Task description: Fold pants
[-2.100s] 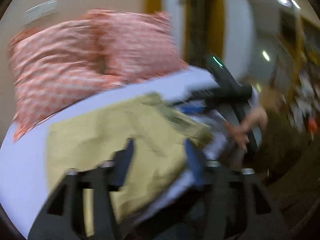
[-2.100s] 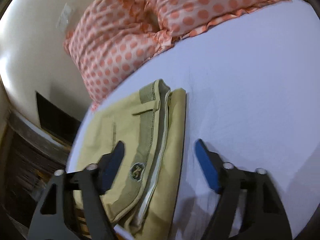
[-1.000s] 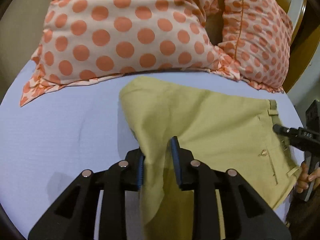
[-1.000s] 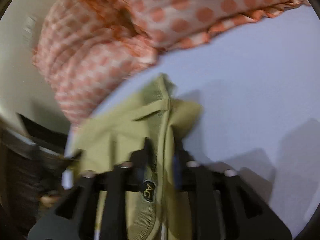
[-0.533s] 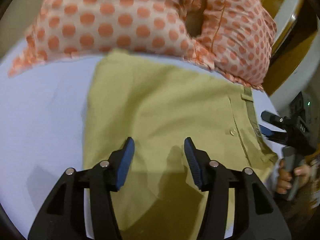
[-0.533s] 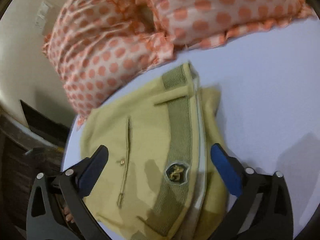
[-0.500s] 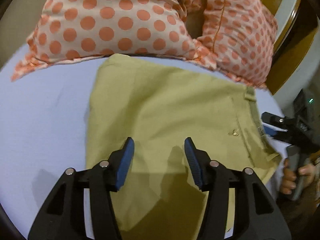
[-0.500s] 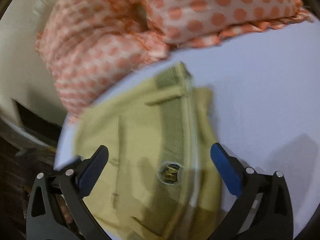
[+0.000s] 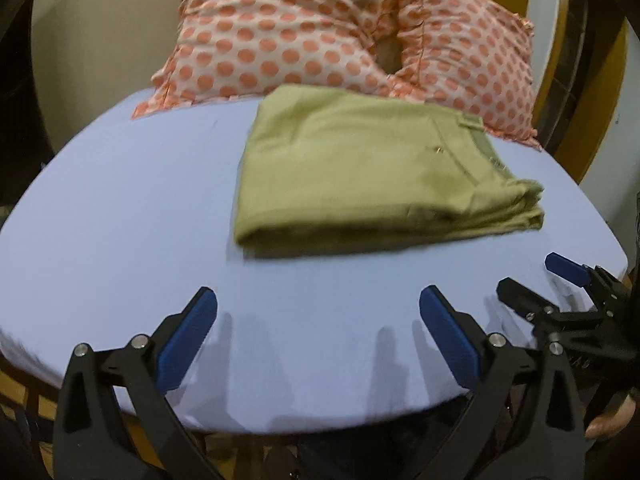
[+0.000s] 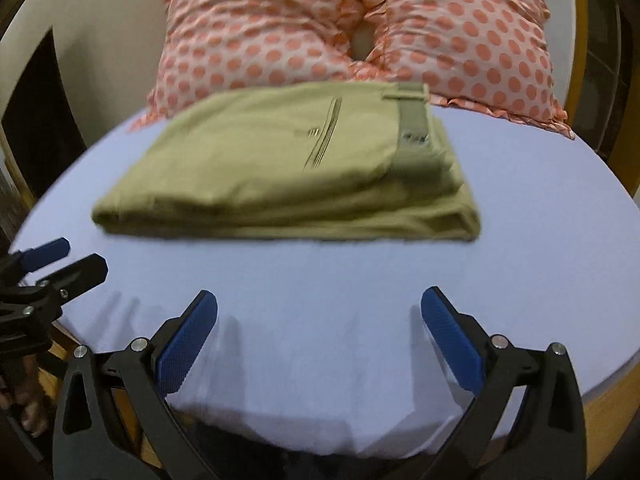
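1. Now my left gripper [image 9: 318,330] hangs with fingers spread wide, holding nothing.
2. My right gripper [image 10: 319,330] gapes equally, empty.
3. Folded khaki cotton pants [image 9: 372,168] lie on the lilac bedsheet [image 9: 120,220], touching the orange polka-dot pillows [image 9: 288,32].

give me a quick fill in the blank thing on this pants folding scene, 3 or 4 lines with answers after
1. The khaki pants lie ____ in a compact stack on the bed sheet.
2. Both the left gripper and the right gripper have their jaws ____.
3. The pillows behind the pants have an orange ____ pattern.
4. Neither gripper is ____ the pants.

Answers: folded; open; polka-dot; touching
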Tool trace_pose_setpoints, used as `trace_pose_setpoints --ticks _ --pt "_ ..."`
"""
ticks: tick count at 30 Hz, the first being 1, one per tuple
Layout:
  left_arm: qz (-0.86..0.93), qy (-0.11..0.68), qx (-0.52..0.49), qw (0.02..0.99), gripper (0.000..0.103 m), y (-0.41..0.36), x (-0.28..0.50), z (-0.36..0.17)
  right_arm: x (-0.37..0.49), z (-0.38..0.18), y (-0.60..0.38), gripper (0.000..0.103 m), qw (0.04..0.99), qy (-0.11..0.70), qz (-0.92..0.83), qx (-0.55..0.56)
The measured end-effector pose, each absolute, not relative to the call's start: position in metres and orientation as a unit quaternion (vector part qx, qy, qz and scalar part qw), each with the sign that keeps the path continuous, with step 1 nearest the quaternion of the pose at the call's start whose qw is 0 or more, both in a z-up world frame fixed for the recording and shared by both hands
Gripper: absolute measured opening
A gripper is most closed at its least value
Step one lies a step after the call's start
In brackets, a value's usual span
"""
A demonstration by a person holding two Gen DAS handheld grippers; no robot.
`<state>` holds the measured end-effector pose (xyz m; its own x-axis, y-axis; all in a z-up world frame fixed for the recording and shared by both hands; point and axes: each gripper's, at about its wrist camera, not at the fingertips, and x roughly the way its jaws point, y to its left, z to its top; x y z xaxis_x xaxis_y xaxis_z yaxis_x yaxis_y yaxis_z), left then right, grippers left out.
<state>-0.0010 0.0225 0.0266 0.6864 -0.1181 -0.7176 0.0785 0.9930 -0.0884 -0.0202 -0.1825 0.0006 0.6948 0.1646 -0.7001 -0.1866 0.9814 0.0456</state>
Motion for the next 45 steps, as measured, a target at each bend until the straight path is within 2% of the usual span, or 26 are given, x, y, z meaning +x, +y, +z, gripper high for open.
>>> trace_pose_setpoints --ticks 6,45 --pt "-0.025 0.391 0.021 0.92 0.101 0.013 -0.006 0.013 -0.031 -0.004 -0.18 0.102 0.928 0.365 0.075 -0.024" --pt "-0.021 0.387 0.016 0.922 0.101 0.016 -0.006 0.012 -0.032 -0.004 -0.18 0.102 0.929 0.362 0.074 -0.023"
